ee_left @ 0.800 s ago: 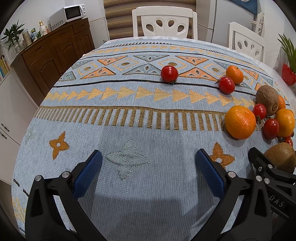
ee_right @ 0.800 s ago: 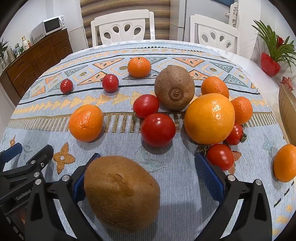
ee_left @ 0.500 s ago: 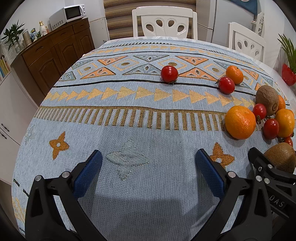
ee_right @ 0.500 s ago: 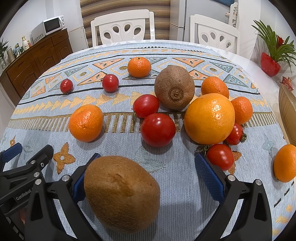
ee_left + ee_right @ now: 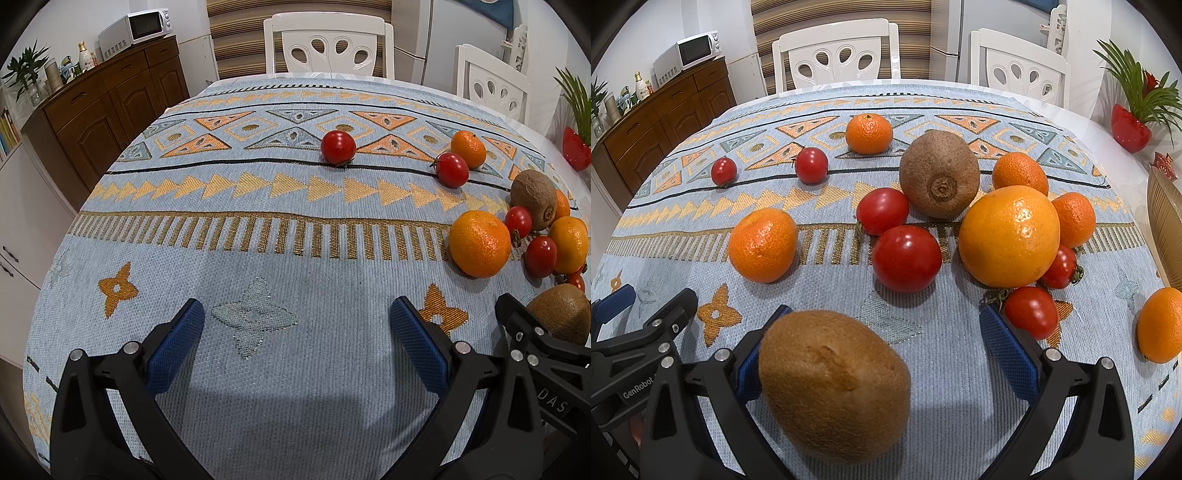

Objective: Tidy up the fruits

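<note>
Right gripper (image 5: 886,339): I'm keeping it spread wide; the near kiwi (image 5: 834,386) is sitting between the pads, crowding the left one, clamped by neither.
Left gripper (image 5: 295,339): I'm holding it wide open over bare cloth (image 5: 258,258), gripping nothing.
Fruit: tomatoes, oranges and a second kiwi (image 5: 938,173) are crowding from 11 to 2 o'clock of the right gripper.
Risk: closing off-centre, I'm likely squirting the kiwi out sideways; the right pad is nearly touching a tomato (image 5: 1030,312) and could nudge it rolling.
Edge: the table is falling away at 3 o'clock; an orange (image 5: 1160,325) is lying near it.
Room: I'm seeing open cloth from 9 to 12 o'clock of the left gripper.
</note>
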`<state>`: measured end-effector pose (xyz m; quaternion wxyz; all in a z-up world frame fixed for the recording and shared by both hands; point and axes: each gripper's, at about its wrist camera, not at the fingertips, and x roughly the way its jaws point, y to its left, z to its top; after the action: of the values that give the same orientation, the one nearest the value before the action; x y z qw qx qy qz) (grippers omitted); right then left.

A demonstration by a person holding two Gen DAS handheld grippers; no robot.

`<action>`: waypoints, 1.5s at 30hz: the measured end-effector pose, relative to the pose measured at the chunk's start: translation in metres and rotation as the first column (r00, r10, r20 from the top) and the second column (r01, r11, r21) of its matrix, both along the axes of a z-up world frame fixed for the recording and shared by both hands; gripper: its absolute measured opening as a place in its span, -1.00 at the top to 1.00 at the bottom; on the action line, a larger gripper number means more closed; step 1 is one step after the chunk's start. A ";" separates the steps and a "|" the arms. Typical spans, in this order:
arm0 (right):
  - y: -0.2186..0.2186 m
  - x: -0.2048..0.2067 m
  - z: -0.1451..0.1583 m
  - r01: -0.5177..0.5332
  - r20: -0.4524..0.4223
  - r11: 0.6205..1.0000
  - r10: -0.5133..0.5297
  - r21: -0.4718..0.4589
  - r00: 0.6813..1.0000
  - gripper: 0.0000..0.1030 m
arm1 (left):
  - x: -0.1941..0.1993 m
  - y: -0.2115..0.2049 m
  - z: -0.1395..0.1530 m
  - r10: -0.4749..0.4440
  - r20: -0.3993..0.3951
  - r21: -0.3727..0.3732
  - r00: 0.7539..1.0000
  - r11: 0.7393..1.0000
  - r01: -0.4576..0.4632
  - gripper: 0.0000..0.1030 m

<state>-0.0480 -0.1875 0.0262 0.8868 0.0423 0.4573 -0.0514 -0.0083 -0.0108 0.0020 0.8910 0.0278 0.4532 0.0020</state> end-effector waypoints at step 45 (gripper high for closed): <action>0.000 -0.111 0.007 -0.172 -0.032 0.985 0.173 0.029 0.984 -0.91 | -0.064 -0.008 0.032 -0.187 0.188 0.038 0.964 0.982 0.183 -0.94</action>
<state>-0.1590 -0.1876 0.0329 0.8793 0.0134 0.4750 0.0311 -0.0722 -0.0188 0.0344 0.9263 0.0789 0.3608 -0.0740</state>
